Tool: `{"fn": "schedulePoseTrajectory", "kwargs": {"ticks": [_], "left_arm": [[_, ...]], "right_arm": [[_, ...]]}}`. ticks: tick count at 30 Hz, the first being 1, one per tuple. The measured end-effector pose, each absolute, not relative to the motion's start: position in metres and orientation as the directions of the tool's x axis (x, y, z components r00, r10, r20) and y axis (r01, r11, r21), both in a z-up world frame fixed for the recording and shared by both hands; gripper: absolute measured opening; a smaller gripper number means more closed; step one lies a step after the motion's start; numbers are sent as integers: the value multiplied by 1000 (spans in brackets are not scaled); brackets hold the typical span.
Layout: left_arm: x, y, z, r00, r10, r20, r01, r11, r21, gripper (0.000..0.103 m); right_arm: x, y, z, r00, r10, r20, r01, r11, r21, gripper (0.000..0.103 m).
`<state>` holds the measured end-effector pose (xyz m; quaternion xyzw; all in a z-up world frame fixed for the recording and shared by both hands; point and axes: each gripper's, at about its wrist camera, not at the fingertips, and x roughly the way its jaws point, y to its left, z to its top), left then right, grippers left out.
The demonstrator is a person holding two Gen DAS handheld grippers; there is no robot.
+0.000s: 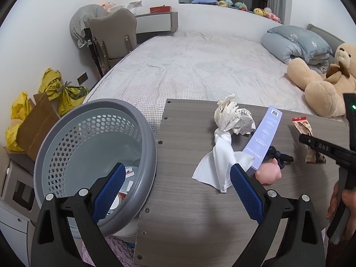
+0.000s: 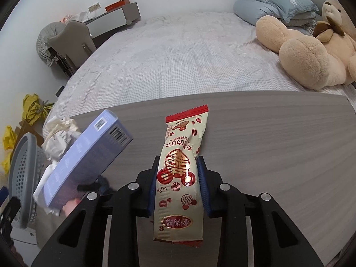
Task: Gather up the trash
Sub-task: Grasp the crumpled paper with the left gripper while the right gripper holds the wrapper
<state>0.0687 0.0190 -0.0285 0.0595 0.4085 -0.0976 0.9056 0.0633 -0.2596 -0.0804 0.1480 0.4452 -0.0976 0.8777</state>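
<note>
A red-and-cream snack wrapper (image 2: 181,155) lies lengthwise on the grey wood table (image 2: 278,144). My right gripper (image 2: 178,166) is shut on it, with a blue pad pressed against each side. The wrapper (image 1: 300,124) also shows at the right of the left wrist view. My left gripper (image 1: 178,169) stands open and holds nothing; one finger hangs over the grey perforated basket (image 1: 146,146), the other over the table. On the table lie crumpled paper (image 1: 235,118), a white tissue (image 1: 215,169) and a lavender box (image 1: 264,138).
A pink toy (image 1: 268,174) and a dark object (image 1: 279,154) lie by the box. The basket holds a few scraps. Behind the table is a bed (image 1: 195,66) with a teddy bear (image 1: 322,84) and a folded quilt. Yellow bags (image 1: 64,89) and a cardboard box sit on the left.
</note>
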Motion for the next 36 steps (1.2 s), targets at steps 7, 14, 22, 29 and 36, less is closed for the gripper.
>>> {"fn": "schedulePoseTrajectory", "kwargs": {"ticks": [7, 14, 22, 29, 36], "left_arm": [[85, 1, -21, 632, -175, -755, 268, 963, 1, 93], [113, -30, -24, 598, -213, -773, 341, 940, 4, 93], [138, -55, -37, 558, -212, -802, 397, 917, 34, 93], [154, -60, -49, 534, -193, -823, 404, 913, 48, 93], [166, -66, -60, 510, -192, -839, 410, 911, 40, 93]], "right_arm": [[20, -254, -70, 610, -37, -791, 283, 943, 174, 31], [0, -256, -68, 639, -6, -769, 262, 942, 210, 31], [-2, -258, -74, 656, 70, -752, 221, 934, 279, 31], [-3, -268, -78, 656, 96, -749, 230, 919, 319, 31], [-3, -272, -79, 659, 107, -744, 230, 914, 335, 31]]}}
